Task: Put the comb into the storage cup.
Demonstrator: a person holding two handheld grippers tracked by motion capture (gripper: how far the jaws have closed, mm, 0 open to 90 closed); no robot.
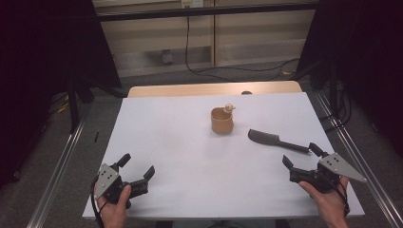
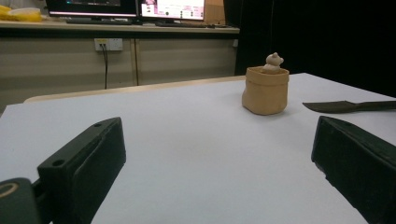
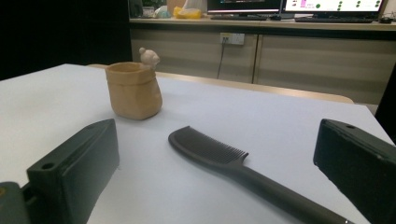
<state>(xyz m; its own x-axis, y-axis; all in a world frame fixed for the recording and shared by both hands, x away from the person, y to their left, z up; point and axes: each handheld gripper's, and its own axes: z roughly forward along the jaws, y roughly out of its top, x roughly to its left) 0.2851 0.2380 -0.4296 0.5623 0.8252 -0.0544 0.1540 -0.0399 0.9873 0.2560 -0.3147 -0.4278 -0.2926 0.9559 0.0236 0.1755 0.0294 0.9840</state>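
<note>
A tan sack-shaped cup (image 1: 222, 120) with a small pale bear figure on its rim stands upright on the white table top, right of centre. A black comb (image 1: 277, 140) lies flat to its right, handle toward the right edge. My left gripper (image 1: 138, 166) rests open near the front left corner, far from both. My right gripper (image 1: 301, 156) is open at the front right, just short of the comb's handle. In the left gripper view the cup (image 2: 265, 90) stands ahead and the comb (image 2: 348, 106) lies at right. The right gripper view has the comb (image 3: 233, 163) between the jaws and the cup (image 3: 133, 90) beyond.
The white sheet (image 1: 180, 156) covers a wooden table (image 1: 214, 89) whose far strip is bare. Metal rails (image 1: 62, 156) run along both sides. Cables lie on the floor behind. A long counter (image 3: 261, 46) with monitors stands beyond the table.
</note>
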